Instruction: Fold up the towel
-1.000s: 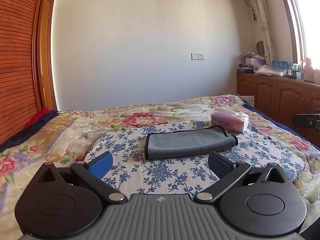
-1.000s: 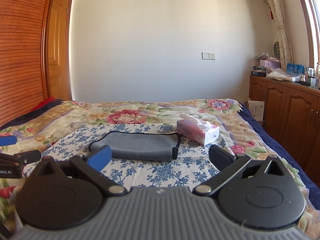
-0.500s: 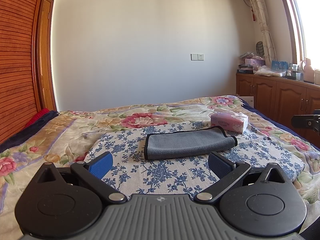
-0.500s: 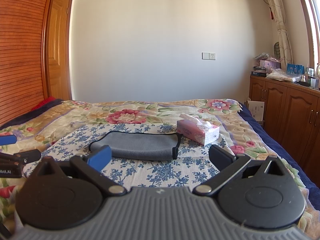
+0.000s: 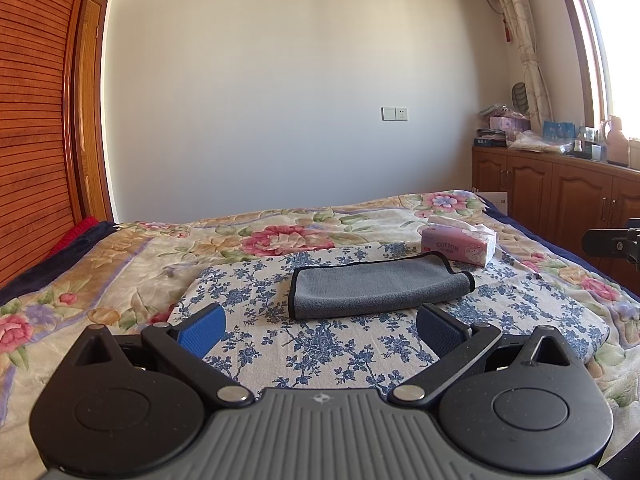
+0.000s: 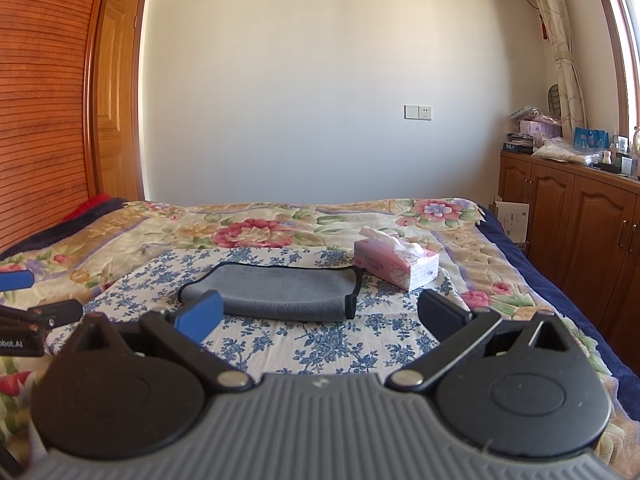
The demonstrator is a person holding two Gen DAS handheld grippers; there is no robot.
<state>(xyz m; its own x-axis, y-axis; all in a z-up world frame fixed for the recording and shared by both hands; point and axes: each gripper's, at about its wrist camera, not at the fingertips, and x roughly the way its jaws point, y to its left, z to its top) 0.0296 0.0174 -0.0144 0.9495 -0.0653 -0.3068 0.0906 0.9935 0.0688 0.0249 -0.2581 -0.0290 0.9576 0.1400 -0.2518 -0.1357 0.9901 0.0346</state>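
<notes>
Grey towel (image 5: pixel 376 288) (seemingly folded) between spread jaws

We see a pink tissue box (image 5: pixel 460 246) lying on a blue-flowered cloth (image 5: pixel 340 344) spread over the floral bedspread (image 5: pixel 120 256), with wooden cabinets (image 6: pixel 568 208) under a cluttered top at right and a wall socket (image 6: pixel 417 112) beyond.

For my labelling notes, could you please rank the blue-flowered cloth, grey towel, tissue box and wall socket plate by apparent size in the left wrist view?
1. blue-flowered cloth
2. grey towel
3. tissue box
4. wall socket plate, though it is farthest from the camera, so its true size is unsure.
</notes>
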